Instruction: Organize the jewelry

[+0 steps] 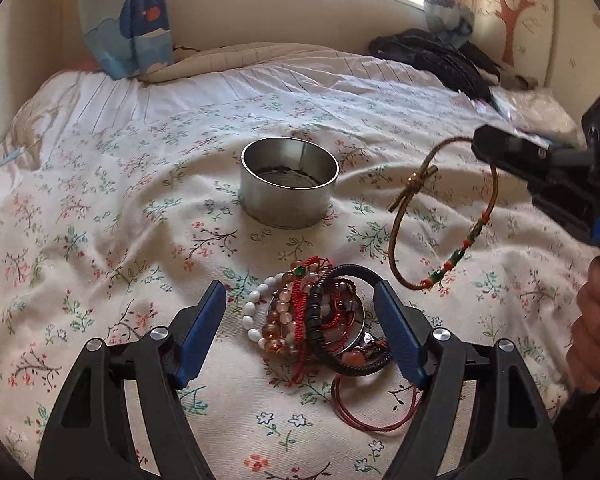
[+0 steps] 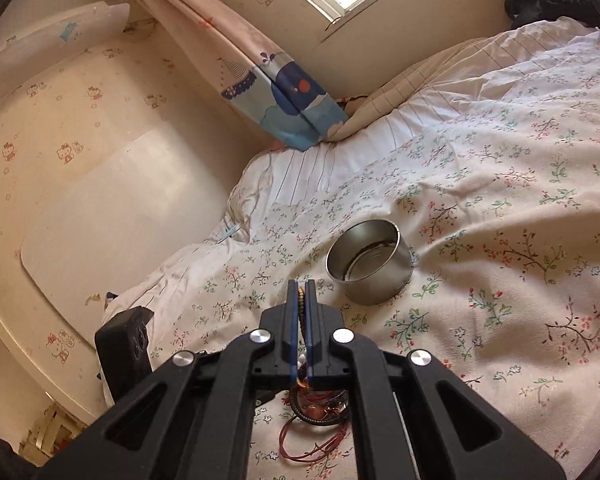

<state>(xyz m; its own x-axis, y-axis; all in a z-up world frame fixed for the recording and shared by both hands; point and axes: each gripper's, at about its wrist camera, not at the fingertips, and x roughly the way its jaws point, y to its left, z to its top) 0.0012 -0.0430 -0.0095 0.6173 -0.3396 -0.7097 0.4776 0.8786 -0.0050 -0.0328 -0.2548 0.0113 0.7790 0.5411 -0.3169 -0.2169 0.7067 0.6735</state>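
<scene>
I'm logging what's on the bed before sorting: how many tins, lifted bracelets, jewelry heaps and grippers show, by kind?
Tin: 1, on the bedspread
Bracelet held up by the right gripper: 1
Jewelry heap, pieces too tangled to count: 1
Grippers, counting the open left gripper: 2
Total: 5

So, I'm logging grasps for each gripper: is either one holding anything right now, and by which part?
The right gripper pinches the gold cord bracelet by its plain upper rim, opposite the beaded stretch. The left gripper is open around the jewelry pile, holding nothing.
</scene>
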